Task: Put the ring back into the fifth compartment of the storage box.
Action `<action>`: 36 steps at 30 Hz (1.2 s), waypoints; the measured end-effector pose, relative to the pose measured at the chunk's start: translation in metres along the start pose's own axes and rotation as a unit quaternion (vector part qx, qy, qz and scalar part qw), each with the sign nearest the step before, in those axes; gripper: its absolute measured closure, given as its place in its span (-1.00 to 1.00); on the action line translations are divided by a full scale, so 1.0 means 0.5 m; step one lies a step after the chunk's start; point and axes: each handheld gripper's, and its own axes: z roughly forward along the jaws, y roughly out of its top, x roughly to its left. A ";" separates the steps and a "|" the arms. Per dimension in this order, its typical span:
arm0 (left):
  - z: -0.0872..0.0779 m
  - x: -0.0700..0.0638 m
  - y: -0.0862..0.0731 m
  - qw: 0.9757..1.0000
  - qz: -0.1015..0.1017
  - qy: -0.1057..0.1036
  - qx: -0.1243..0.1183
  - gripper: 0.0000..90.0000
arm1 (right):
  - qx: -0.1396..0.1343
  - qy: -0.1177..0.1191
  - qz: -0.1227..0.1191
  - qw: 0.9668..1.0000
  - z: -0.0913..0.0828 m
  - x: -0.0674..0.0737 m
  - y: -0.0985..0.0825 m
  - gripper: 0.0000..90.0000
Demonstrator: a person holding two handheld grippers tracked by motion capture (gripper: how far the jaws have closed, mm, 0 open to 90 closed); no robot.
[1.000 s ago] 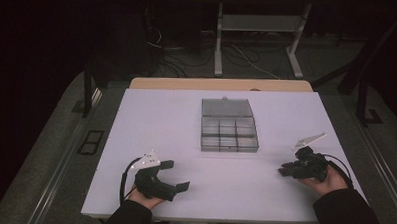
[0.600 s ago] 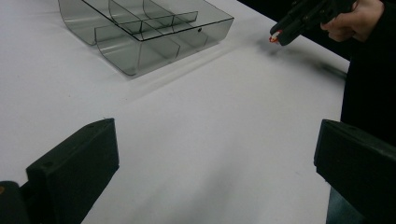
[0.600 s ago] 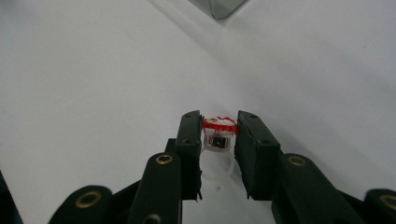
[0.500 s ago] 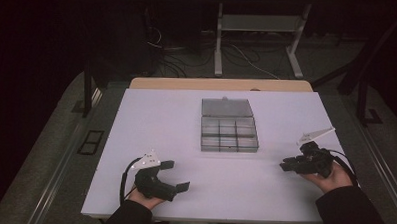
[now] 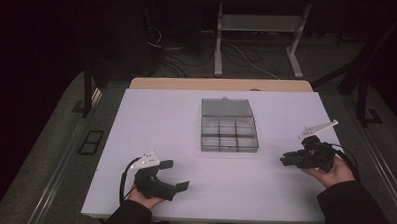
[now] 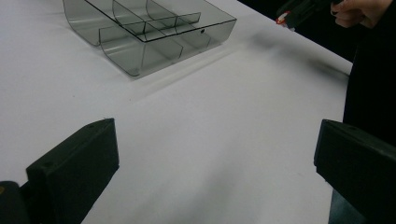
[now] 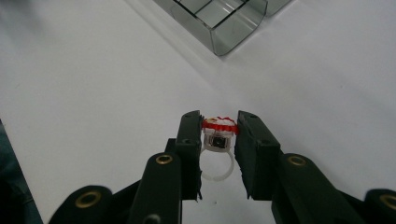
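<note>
Lifted a bit since before, the right gripper at 4 o'clock of the clear box pinches a tiny, light, slippery ring by its top, while the left gripper gapes empty.

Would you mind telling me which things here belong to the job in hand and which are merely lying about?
In the job:
- right claw, shut on a toy ring with a red-and-white top
- clear compartment box, lid open
- left claw, open, holding nothing

Lying about:
- white table
- cables on the floor
- metal stand behind the table
</note>
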 end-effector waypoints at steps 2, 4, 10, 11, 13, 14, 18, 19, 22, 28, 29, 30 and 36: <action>0.000 0.000 0.000 1.000 0.000 -0.001 -0.001 -1.00 | -0.002 0.000 -0.002 1.000 -0.003 -0.001 0.005 0.56; 0.000 0.000 0.000 1.000 0.000 -0.001 -0.001 -1.00 | -0.002 0.000 -0.003 1.000 -0.005 -0.001 0.011 0.56; 0.000 0.000 0.000 1.000 -0.001 -0.002 -0.001 -1.00 | -0.006 0.005 -0.007 1.000 -0.008 -0.001 0.029 0.56; 0.000 0.000 0.000 1.000 -0.001 -0.002 -0.002 -1.00 | -0.004 0.005 -0.011 1.000 -0.008 0.000 0.036 0.56; 0.000 0.000 0.000 1.000 0.000 -0.002 -0.002 -1.00 | -0.004 0.005 -0.014 1.000 -0.008 0.001 0.040 0.56; 0.000 0.000 0.000 1.000 0.000 -0.002 -0.002 -1.00 | -0.003 0.004 -0.014 1.000 -0.008 0.002 0.043 0.56; 0.000 0.000 0.000 1.000 -0.001 -0.002 -0.002 -1.00 | -0.003 0.006 -0.022 1.000 -0.008 0.006 0.057 0.56; 0.000 0.000 0.000 1.000 -0.001 -0.002 -0.002 -1.00 | -0.004 0.007 -0.023 1.000 -0.008 0.007 0.061 0.56; 0.000 0.000 0.000 1.000 -0.001 -0.002 -0.004 -1.00 | -0.006 0.008 -0.028 1.000 -0.010 0.009 0.071 0.56; 0.000 0.001 0.000 1.000 -0.002 -0.002 -0.004 -1.00 | -0.010 0.007 -0.035 0.999 -0.012 0.012 0.093 0.56; 0.000 0.000 0.000 1.000 -0.002 -0.002 -0.004 -1.00 | -0.010 0.008 -0.036 0.999 -0.012 0.012 0.097 0.56; 0.000 0.000 0.000 1.000 -0.001 -0.002 -0.004 -1.00 | -0.011 0.007 -0.036 0.999 -0.011 0.013 0.101 0.56; -0.001 0.001 0.000 1.000 -0.002 -0.003 -0.004 -1.00 | -0.014 0.008 -0.043 0.999 -0.009 0.017 0.122 0.56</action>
